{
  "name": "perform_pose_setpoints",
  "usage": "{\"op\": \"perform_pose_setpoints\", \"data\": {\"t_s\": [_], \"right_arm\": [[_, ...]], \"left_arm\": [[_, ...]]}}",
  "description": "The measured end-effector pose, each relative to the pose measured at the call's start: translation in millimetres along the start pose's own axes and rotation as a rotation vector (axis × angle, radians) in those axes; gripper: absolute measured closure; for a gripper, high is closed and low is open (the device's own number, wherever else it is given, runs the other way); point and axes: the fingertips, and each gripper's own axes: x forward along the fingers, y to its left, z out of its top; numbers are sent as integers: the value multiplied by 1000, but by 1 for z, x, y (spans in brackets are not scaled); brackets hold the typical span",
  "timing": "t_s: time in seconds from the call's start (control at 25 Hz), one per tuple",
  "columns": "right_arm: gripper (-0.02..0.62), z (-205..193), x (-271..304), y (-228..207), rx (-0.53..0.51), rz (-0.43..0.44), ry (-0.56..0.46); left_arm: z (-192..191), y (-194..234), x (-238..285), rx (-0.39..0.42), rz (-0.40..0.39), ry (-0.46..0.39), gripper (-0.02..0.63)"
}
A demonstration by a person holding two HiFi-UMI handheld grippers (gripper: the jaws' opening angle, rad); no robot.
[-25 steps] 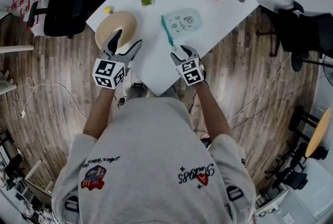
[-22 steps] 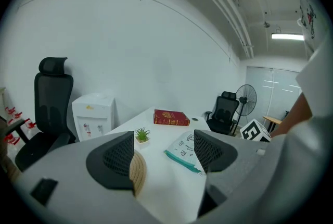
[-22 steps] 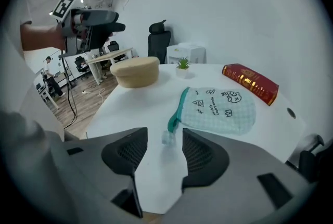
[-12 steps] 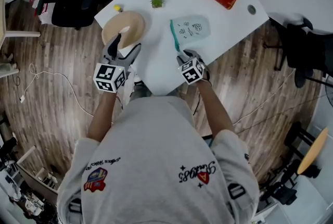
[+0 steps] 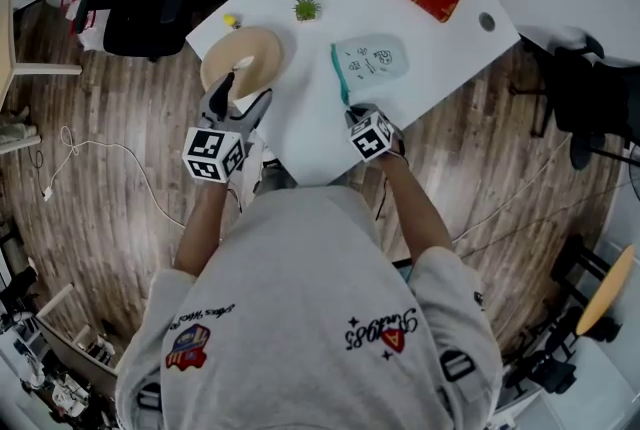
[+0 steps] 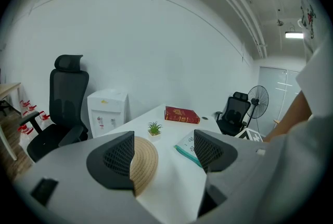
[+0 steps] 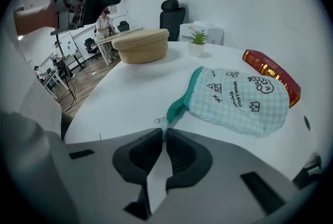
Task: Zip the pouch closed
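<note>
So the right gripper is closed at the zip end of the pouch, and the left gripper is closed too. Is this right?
Not quite. The left gripper is open: the left gripper view shows its jaws wide apart with nothing between them. The right gripper is closed at the zip end of the pouch, as you said.

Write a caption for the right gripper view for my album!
Right tongs pinched shut on the zipper pull of the mint checked pouch on a white table.
</note>
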Motion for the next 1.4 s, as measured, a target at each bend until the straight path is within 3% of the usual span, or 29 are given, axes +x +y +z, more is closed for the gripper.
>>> {"op": "perform_pose_setpoints", "data": {"t_s": [0.16,0.32,0.72,1.08,1.4], "right_arm": [[574,0,-1,-4,59,4,-12],[578,15,-17,6,124,39,-77],[580,48,-57,4,196,31,-235],[580,83,-113,-4,203,-29,-359],[580,112,-173,-8,110,-93,-458]], "left_arm": [[0,-1,4,11,-20,7,258],[2,-3,5,21,-49,1,258],[4,-18,7,40,-145,-5,258],[14,-27,6,70,-222,-21,258],[29,-46,11,104,-307,-41,259]]}}
